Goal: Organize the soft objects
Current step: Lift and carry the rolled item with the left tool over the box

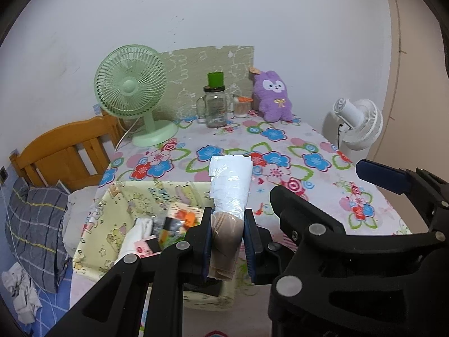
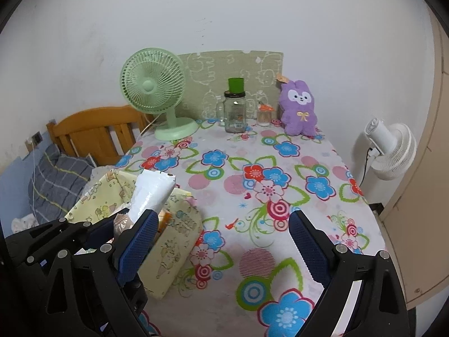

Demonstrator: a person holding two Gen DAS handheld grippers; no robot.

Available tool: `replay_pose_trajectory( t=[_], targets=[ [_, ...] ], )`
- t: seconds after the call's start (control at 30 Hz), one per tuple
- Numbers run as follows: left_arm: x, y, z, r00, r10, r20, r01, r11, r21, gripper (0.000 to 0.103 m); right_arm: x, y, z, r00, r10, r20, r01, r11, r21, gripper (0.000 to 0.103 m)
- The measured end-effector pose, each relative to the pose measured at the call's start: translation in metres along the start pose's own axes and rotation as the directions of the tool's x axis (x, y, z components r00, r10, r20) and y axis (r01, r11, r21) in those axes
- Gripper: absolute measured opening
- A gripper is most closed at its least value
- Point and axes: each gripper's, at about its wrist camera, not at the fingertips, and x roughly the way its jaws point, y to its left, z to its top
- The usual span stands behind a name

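In the left wrist view, the left hand-held gripper [image 1: 227, 241] is clenched on a plastic-wrapped soft packet [image 1: 230, 185], white at its far end and tan between the pads, held above the near edge of the yellow fabric bin [image 1: 112, 219] on the flowered bench [image 1: 308, 151]. In the right wrist view, the right hand-held gripper [image 2: 221, 247] is released, its 2 fingers spread wide over the bench [image 2: 252, 185], with the packet [image 2: 151, 193] at its left above the bin [image 2: 174, 241].
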Motion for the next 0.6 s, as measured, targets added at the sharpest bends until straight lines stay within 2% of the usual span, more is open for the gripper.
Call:
replay_pose_trajectory(
  t=[0.43, 0.6],
  targets=[
    [0.029, 0.041, -0.01, 0.998, 0.034, -0.055, -0.036, 0.999, -0.029, 0.02, 0.04, 0.035, 0.0, 0.996, 0.046, -0.074, -0.046, 0.999, -0.007, 0.096],
    [0.039, 0.05, -0.012, 0.996, 0.038, -0.077, -0.041, 0.998, -0.042, 0.024, 0.054, 0.044, 0.0, 0.994, 0.045, -0.097, -0.048, 0.999, -0.022, 0.096]
  ],
)
